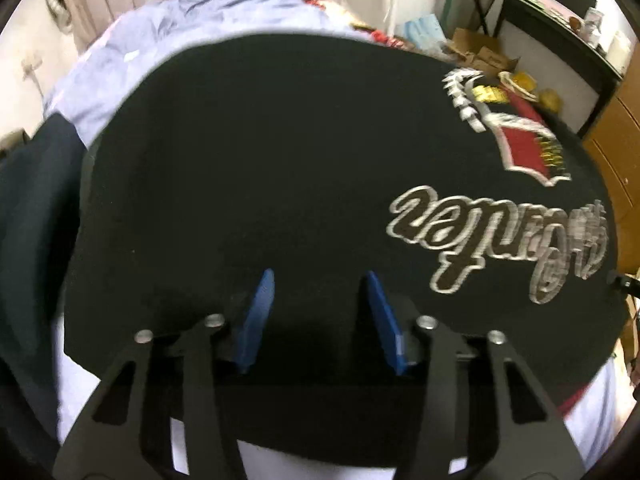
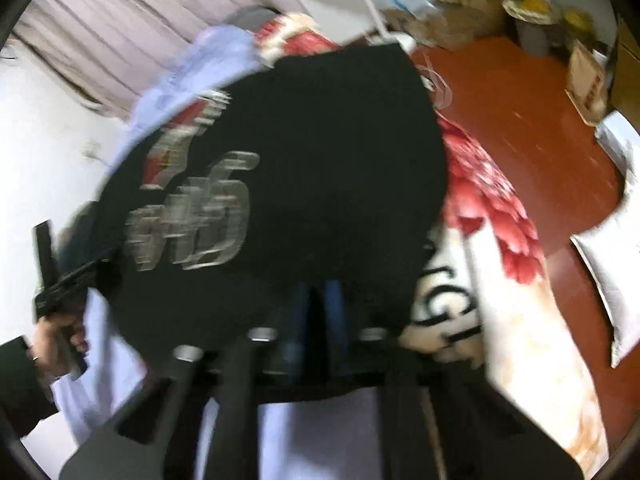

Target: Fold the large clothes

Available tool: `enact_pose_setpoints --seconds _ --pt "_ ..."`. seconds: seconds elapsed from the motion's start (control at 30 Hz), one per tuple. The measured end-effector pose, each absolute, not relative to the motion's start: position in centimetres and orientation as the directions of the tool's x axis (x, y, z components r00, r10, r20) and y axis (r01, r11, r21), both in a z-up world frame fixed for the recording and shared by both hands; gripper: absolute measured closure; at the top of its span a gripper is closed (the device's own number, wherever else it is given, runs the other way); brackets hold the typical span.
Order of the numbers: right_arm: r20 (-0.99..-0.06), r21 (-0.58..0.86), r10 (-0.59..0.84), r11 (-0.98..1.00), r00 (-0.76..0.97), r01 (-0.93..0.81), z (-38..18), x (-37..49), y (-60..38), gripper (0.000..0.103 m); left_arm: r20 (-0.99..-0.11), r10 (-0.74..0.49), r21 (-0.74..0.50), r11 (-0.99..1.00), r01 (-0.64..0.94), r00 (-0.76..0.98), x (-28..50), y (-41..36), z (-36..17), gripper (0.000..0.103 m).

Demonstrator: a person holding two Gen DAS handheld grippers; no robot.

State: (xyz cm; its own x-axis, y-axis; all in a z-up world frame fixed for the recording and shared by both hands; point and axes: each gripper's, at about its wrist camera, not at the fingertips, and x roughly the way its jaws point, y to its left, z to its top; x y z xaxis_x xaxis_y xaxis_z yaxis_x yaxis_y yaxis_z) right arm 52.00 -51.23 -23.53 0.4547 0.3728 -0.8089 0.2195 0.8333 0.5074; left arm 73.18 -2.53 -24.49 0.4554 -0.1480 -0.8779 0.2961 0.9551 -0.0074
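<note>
Lying spread over a pale lavender sheet point(image 1: 100, 92), the black garment point(image 1: 260, 168) fills most of both views. It is a dark, plain-surfaced top with a printed design toward one side: silver-outlined script lettering point(image 1: 492, 236) that reads upside down in the left wrist view, and above it a red and white emblem point(image 1: 524, 148) with some yellow detail. Its near hem runs just in front of both grippers, with the sheet showing below it.

The left gripper point(image 1: 320, 300) stands with its blue pads point(image 1: 258, 320) partly apart over the cloth near the hem; nothing is clamped between them, and whether the tips touch the fabric cannot be told. The right gripper point(image 2: 320, 300) has its fingers drawn together at the garment's edge, but the right wrist view is so smeared that a fold of cloth between them cannot be made out.

In that blurred view the lettering is unreadable, and a red floral blanket point(image 2: 492, 200) lies beside the garment on the right. At the left edge a hand point(image 2: 56, 340) grips the other tool's handle, cut off by the frame. Dark fabric point(image 1: 36, 208) at the left of the left wrist view is hard to identify.
</note>
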Motion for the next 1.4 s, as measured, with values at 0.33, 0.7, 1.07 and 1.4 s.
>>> enact_pose_setpoints --seconds 0.33,0.7,1.07,1.4 --pt "-0.822 0.472 0.339 0.856 0.457 0.214 -17.8 49.2 -49.5 0.093 -0.838 -0.138 0.034 0.952 0.303 0.527 68.7 -4.2 -20.0 0.029" --pt "-0.825 0.392 0.294 0.913 0.483 0.114 -12.1 42.9 -40.8 0.037 -0.765 -0.238 0.070 0.893 0.444 0.599 59.0 -6.6 -13.6 0.007" --pt "-0.827 0.336 0.187 0.920 0.530 0.201 -10.7 41.0 -38.7 0.011 -0.826 -0.239 -0.040 0.929 0.368 0.511 56.6 -5.4 -15.0 0.007" --pt "-0.804 0.303 0.160 0.939 0.573 0.164 -10.2 41.2 -37.8 0.011 -0.823 -0.264 -0.043 0.912 0.408 0.503 55.4 -6.2 -15.3 0.007"
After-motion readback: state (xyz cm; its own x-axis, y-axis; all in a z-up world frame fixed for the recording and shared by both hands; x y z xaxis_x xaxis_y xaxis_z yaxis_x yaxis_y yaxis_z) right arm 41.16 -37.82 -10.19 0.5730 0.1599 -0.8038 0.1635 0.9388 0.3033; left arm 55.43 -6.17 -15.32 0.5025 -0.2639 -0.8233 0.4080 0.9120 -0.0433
